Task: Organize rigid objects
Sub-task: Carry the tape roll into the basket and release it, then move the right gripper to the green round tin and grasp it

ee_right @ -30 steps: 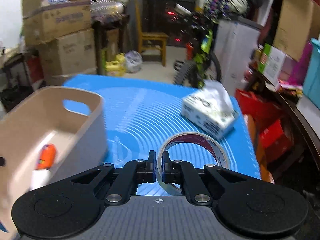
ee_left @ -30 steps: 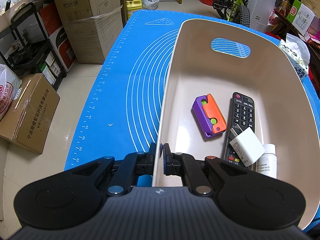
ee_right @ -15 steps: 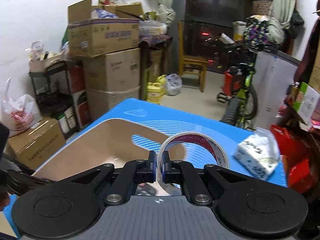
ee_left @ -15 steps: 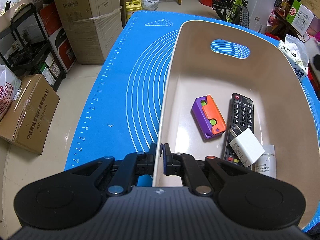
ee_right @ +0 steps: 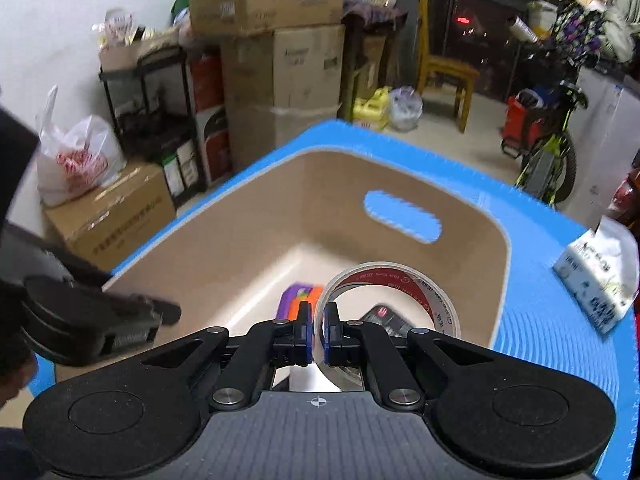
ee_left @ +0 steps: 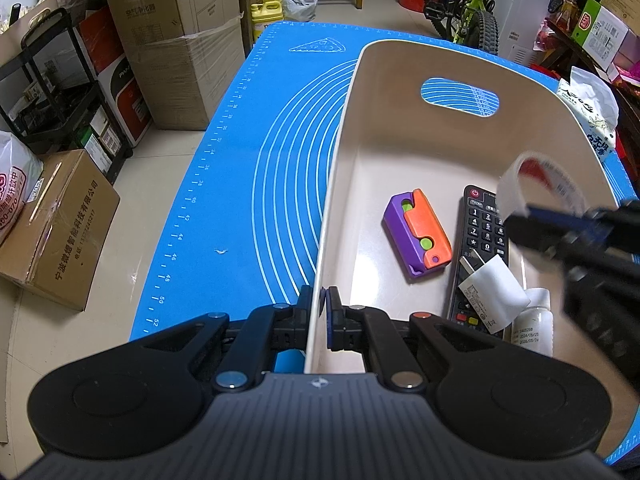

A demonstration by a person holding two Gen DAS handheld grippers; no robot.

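Nearest the left wrist camera, the left gripper (ee_left: 323,308) has its fingers clenched on the near wall of one beige bin (ee_left: 348,168), one finger inside and one outside. In the right wrist view, the right gripper (ee_right: 316,330) has its fingers clamped on the band of one roll of clear tape (ee_right: 394,300), held over the bin's open interior, above the things on its floor. On the bin floor lie four things: one white bottle (ee_left: 536,320) in the near right corner; one white charger (ee_left: 494,294) resting on the near end of one black remote control (ee_left: 482,232); and one purple and orange toy (ee_left: 418,234) just left of the remote. The bin's far wall has one handle cut-out. The bin stands on one blue mat (ee_left: 256,184) covering the surface. Beyond the bin's right rim sits one pack of tissues (ee_right: 596,284).
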